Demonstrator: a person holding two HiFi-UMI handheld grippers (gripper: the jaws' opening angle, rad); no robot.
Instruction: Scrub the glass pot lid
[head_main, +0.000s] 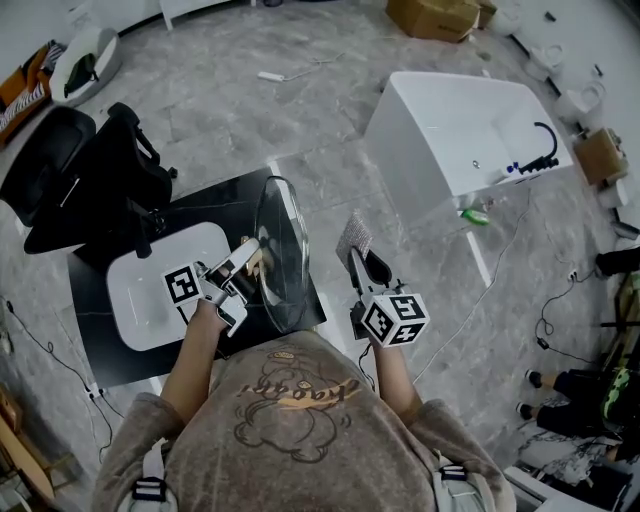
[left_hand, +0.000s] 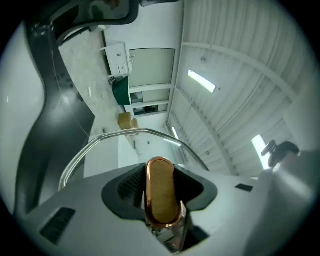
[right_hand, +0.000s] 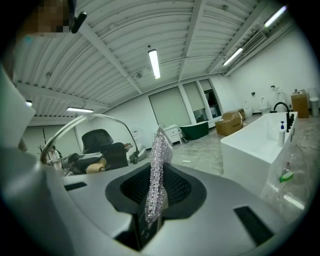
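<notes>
Slipping: the glass pot lid (head_main: 285, 250) hangs on edge from its knob (left_hand: 161, 190) alone. I judge that a hard sideways push could turn the knob between the pads and tip the lid loose.
Breaking: a dropped lid would likely strike the black table (head_main: 110, 350) or the floor past its edge, since it is not held over the white basin (head_main: 130, 300).
Lid's place: just right of the white basin, raised clear of the table and touching neither.
Left gripper (head_main: 247, 265): right of the basin, its jaws spread fairly wide and pinching the knob from both sides.
Scrub cloth (right_hand: 159, 170): a silvery mesh sheet farther right of the basin than the lid, standing apart from the glass.
Missing the glass: the cloth stands up thin and floppy, so it may fold or slide out once it is rubbed.
Right gripper (head_main: 366, 270): well right of the basin, with its jaws pressed together on the cloth's lower edge.
Left forearm (head_main: 195, 350): reaches forward from the body and ends near the basin's right edge.
Right forearm (head_main: 395, 375): reaches forward well right of the basin, with the gripper pointing up and away.
</notes>
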